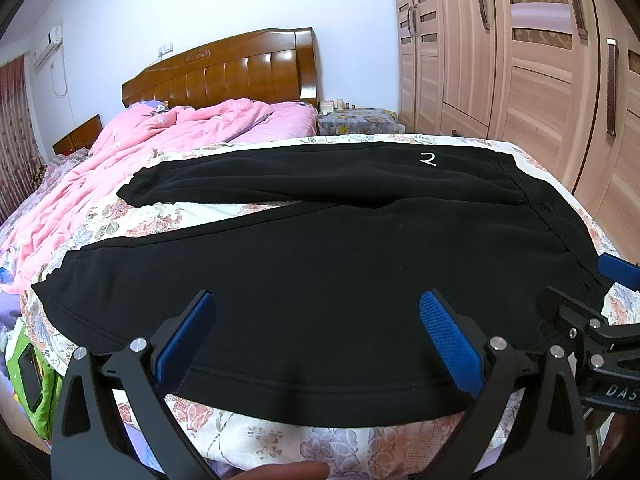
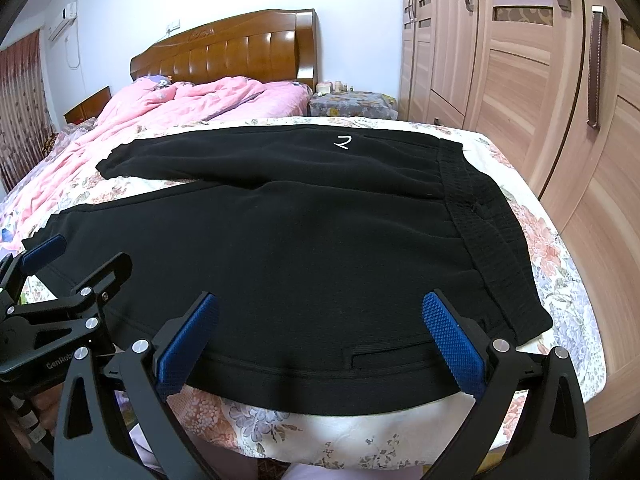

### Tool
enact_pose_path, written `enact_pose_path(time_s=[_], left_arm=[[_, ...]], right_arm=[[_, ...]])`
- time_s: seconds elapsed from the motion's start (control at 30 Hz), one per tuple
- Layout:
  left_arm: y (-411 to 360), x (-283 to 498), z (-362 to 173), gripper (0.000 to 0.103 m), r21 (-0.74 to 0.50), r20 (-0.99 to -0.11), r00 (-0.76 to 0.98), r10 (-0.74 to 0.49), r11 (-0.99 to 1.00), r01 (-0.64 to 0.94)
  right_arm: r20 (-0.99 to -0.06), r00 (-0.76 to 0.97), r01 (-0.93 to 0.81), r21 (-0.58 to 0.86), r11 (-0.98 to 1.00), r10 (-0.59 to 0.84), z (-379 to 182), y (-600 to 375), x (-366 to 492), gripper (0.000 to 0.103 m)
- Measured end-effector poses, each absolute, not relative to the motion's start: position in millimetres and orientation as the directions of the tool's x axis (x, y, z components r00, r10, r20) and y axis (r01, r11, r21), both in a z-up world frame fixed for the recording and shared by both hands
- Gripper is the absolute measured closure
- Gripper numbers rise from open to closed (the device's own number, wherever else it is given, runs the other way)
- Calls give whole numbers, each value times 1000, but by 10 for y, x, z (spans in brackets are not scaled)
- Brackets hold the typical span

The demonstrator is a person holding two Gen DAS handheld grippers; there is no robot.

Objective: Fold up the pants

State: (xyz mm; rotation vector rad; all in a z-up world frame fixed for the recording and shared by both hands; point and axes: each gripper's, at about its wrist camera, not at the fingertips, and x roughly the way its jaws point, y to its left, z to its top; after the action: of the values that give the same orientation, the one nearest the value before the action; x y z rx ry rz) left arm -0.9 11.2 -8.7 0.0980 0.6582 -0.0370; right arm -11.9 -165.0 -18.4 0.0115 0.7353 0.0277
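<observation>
Black pants lie spread flat on the floral bedsheet, waistband to the right and both legs running left. A small white mark sits on the far leg. My left gripper hovers open over the near leg's lower edge, its blue pads wide apart and holding nothing. My right gripper is open too, above the near hip area close to the waistband. Each gripper shows in the other's view: the right gripper at the right edge, the left gripper at the left edge.
A crumpled pink quilt covers the bed's far left, before a wooden headboard. Wardrobe doors stand along the right side. A nightstand sits beyond the bed. A green object lies by the bed's left side. A fingertip shows at the bottom.
</observation>
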Motion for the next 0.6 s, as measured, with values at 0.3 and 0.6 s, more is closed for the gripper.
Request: enact_pose_path(time_s=[0.3, 0.6], left_arm=[[126, -35, -107, 1, 85, -615, 789, -5, 994, 73], [156, -18, -137, 1, 88, -617, 787, 16, 995, 49]], right_arm=[[-669, 742, -16, 31, 999, 32, -179, -1659, -117, 4], [-666, 745, -7, 39, 999, 31, -194, -1698, -113, 4]])
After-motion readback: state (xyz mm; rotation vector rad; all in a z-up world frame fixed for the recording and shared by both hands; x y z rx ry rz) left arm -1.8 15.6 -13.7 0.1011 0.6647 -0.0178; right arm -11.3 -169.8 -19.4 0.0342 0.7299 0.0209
